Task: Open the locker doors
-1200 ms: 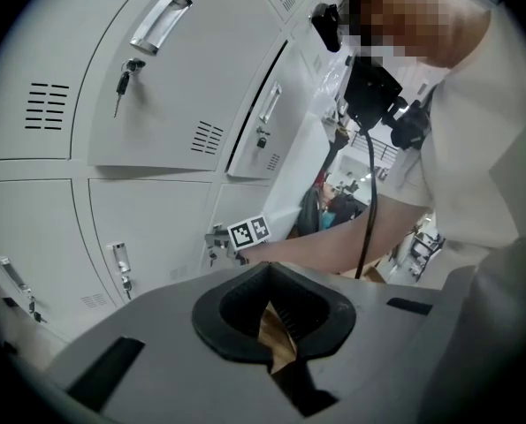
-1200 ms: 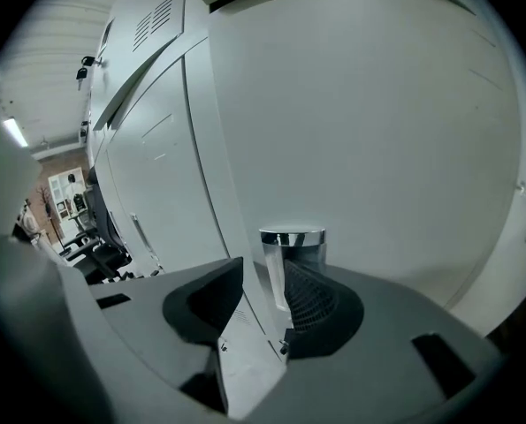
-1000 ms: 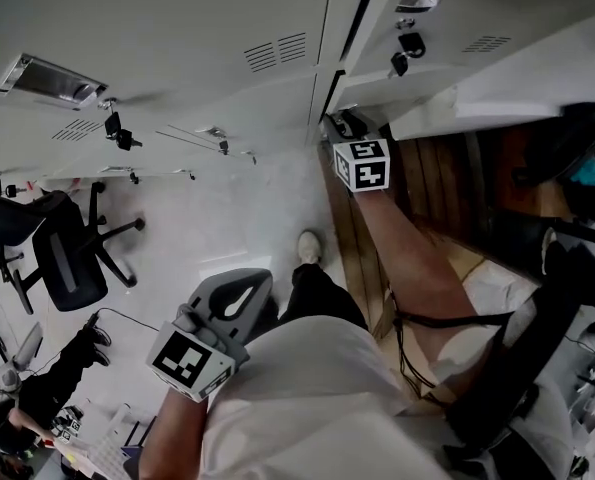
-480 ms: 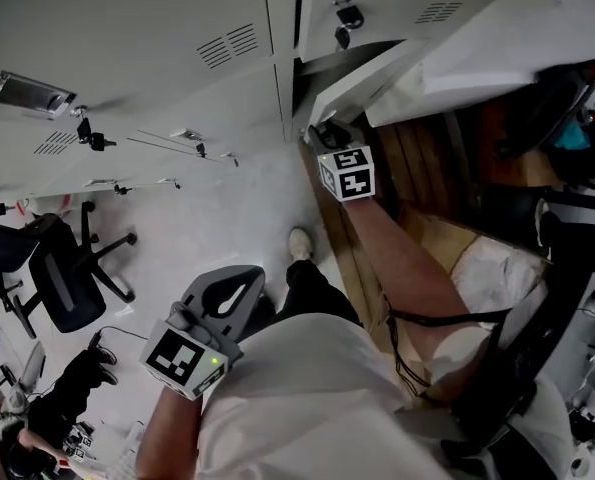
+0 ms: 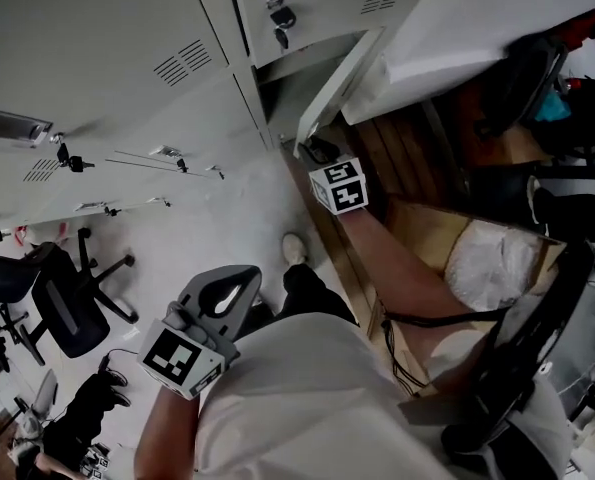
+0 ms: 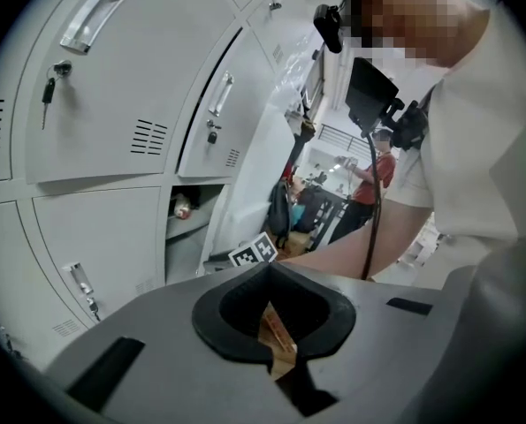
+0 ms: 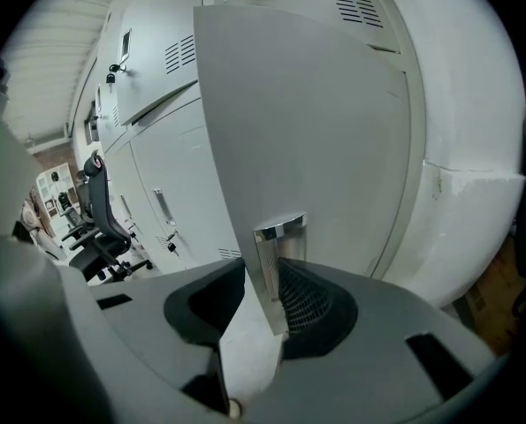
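Note:
The grey locker door [image 5: 342, 83] stands swung partway out from the row of lockers [image 5: 127, 58]. My right gripper [image 5: 312, 150] is shut on the chrome handle [image 7: 276, 237] at that door's edge [image 7: 298, 122], one pad on each side of it. In the right gripper view the gripper [image 7: 263, 312] has the handle's strip running down between its jaws. My left gripper [image 5: 239, 286] hangs low near my torso, away from the lockers, jaws together and holding nothing. The left gripper view shows that gripper [image 6: 276, 343] facing the open compartment [image 6: 187, 219].
A second white door panel [image 5: 477, 38] juts out above and to the right. Keys [image 5: 72, 158] hang from closed lockers on the left. A black office chair [image 5: 67, 298] stands on the floor. A cardboard box [image 5: 427, 228] with a white bag sits by my right arm.
The right gripper has drawn the locker door further out, and the gap behind it has widened. The left gripper has shifted a little, still low by my torso.

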Available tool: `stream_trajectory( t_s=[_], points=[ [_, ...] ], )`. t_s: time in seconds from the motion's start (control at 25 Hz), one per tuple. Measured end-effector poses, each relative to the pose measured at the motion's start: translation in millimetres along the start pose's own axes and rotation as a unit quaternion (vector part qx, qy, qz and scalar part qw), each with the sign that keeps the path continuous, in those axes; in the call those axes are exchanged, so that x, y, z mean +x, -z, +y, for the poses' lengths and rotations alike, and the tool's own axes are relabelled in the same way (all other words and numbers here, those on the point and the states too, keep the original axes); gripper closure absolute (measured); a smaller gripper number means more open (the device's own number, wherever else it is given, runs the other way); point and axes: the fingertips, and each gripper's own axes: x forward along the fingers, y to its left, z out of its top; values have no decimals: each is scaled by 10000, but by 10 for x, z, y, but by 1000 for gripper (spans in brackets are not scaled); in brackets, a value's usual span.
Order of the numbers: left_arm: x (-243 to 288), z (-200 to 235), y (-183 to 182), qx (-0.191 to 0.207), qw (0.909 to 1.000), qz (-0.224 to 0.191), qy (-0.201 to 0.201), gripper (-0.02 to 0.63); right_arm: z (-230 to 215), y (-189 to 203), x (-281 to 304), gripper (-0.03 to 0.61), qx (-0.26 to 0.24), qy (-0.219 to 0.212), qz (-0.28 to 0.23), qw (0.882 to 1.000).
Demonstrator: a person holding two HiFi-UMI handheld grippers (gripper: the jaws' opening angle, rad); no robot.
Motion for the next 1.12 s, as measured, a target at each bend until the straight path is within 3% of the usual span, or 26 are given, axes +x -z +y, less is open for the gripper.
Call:
stream_trajectory(
  t_s=[0.56,0.76,1.12],
  points=[
    [223,-154,-58,322,9984,108,449,604,-223,341,-494,506,211,298,87,9993],
    [307,-240,-77,410,9972,130,614,604,-374,471,-706,523,-35,518,242,9984],
    [420,-266,-195,563,9957,152,722,604,-649,627,-965,529,-51,671,359,9971]
  ],
)
